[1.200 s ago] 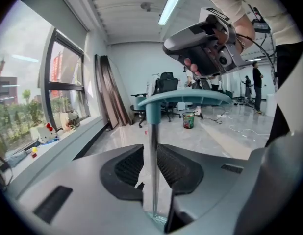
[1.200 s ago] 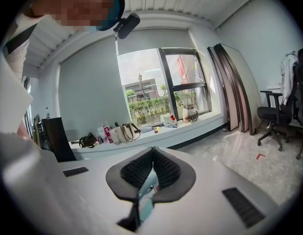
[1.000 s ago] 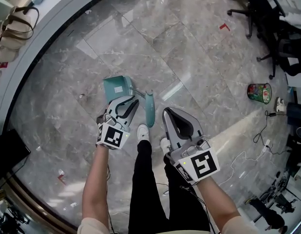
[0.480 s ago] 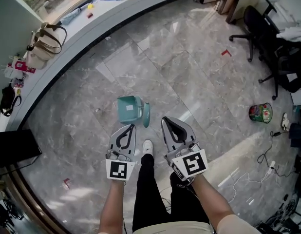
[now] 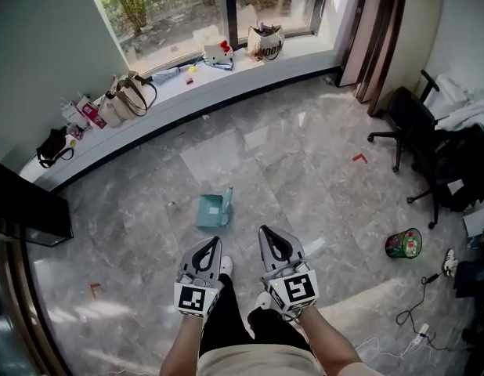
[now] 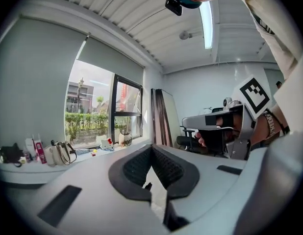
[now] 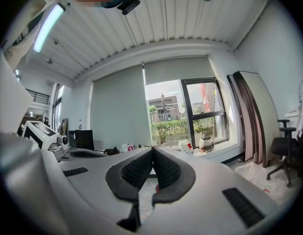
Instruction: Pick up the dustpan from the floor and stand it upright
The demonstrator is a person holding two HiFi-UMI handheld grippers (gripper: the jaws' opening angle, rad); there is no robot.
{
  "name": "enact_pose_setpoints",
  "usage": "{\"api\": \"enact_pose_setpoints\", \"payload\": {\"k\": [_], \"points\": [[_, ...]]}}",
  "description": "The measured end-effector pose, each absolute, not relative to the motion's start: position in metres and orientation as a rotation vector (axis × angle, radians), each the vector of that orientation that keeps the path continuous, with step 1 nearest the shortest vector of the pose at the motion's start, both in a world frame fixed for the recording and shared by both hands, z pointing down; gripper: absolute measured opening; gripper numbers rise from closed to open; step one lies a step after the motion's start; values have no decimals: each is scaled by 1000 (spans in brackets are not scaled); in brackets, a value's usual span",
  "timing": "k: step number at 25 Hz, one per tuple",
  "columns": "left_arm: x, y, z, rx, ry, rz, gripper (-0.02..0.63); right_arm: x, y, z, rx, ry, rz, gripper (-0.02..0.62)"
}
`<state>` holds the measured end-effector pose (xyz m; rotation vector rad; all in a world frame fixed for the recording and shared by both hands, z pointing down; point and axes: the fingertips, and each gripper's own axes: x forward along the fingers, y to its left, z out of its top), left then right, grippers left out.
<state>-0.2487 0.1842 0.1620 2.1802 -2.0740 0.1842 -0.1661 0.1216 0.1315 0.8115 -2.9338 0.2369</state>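
Observation:
The teal dustpan [image 5: 214, 209] sits on the grey marble floor in the head view, its handle at the upper right. It looks to be standing on end, but it is too small to be sure. Both grippers are held level at waist height, well above the pan and nearer to me than it. My left gripper [image 5: 217, 240] is shut with nothing between its pads, and the left gripper view shows its jaws [image 6: 152, 147] meeting at the tip. My right gripper [image 5: 263, 229] is likewise shut and holds nothing, its jaws [image 7: 152, 151] closed against each other.
A curved window sill [image 5: 226, 81] carries bags and small items at the back. Office chairs [image 5: 418, 128] stand at the right, with a green bin [image 5: 404, 244] and white cables [image 5: 418, 323] near them. A black screen [image 5: 27, 210] is at the left. Red scraps [image 5: 359, 157] lie on the floor.
Both grippers have risen away from the dustpan, which stays on the floor. The left jaws, open beside the pan a second ago, are now shut. The head view has lifted toward the window.

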Motion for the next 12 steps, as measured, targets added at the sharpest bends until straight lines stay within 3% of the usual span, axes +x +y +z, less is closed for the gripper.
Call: {"api": "enact_pose_setpoints", "payload": {"k": [8, 12], "points": [[-178, 237, 70, 2288, -2129, 109, 11, -108, 190, 56, 861, -3003, 229, 18], [-177, 256, 53, 2266, -2124, 87, 11, -102, 201, 43, 916, -2989, 191, 18]]}}
